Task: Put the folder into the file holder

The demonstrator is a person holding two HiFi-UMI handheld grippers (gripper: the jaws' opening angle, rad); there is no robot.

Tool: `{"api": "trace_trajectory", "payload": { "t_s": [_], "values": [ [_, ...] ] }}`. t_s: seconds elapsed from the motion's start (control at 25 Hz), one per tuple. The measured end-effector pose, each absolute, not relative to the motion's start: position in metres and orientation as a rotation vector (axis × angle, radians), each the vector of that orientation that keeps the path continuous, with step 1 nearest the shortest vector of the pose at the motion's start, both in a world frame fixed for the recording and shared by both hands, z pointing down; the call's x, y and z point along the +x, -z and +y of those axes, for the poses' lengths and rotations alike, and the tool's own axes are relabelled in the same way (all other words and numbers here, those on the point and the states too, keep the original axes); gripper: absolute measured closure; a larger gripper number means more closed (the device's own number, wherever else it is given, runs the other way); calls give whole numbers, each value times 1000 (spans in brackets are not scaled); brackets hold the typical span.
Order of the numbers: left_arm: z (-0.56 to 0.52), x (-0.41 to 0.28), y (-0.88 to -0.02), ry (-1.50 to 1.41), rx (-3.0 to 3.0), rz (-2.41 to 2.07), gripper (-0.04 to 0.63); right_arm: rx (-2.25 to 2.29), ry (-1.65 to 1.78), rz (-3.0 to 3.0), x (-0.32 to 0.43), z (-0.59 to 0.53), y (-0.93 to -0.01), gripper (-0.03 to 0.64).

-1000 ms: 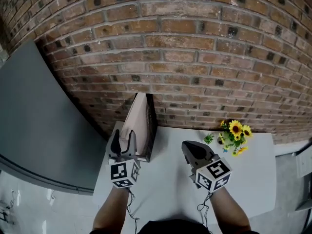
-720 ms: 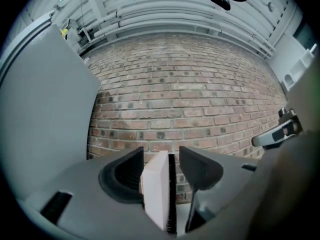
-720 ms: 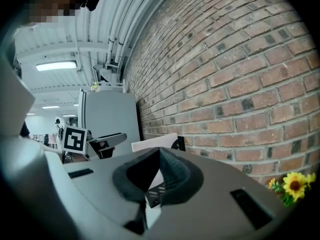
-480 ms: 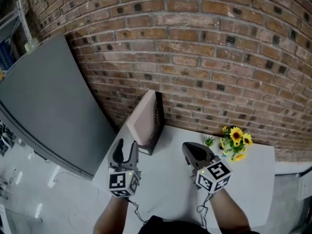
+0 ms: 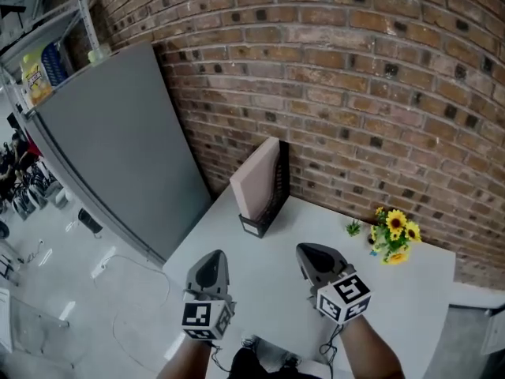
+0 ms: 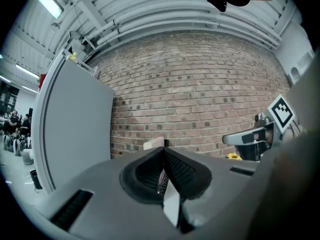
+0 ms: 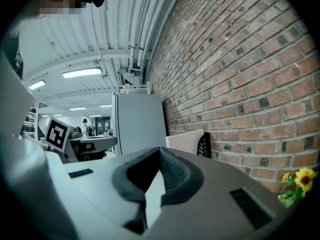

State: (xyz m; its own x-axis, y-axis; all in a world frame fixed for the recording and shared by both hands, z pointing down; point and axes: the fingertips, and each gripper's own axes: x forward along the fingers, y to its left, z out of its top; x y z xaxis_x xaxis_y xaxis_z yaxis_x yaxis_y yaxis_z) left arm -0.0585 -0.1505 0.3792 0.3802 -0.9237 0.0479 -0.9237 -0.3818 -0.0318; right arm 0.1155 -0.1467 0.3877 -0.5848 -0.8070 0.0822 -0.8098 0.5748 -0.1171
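Note:
A pale pink folder stands upright in a black mesh file holder at the back left of the white table, against the brick wall. The folder and holder also show in the right gripper view. My left gripper hangs near the table's front left edge, well back from the holder; its jaws have just been closing and now stand shut with nothing between them. My right gripper is beside it to the right, shut and empty. In the left gripper view the folder peeks above the left gripper.
A small bunch of yellow sunflowers lies at the table's back right. A tall grey panel stands left of the table. Behind the table runs a brick wall. A shelf with bottles is far left.
Both grippers have drawn back from the holder toward the table's front. The left gripper's jaws, open beside the holder earlier, have closed. The folder stays in the holder.

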Motion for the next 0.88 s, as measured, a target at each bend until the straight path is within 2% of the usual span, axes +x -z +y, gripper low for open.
{"api": "trace_trajectory", "payload": {
  "t_s": [0.52,0.88],
  "values": [
    [-90,-49,-411,-123,2647,-1487,589,1460,-315,-2752,77,-109,-414,614],
    [-78,-88,-412,-81,2729,-1291,589,1647,-303,-2623,42,-80,-412,614]
  ]
}}
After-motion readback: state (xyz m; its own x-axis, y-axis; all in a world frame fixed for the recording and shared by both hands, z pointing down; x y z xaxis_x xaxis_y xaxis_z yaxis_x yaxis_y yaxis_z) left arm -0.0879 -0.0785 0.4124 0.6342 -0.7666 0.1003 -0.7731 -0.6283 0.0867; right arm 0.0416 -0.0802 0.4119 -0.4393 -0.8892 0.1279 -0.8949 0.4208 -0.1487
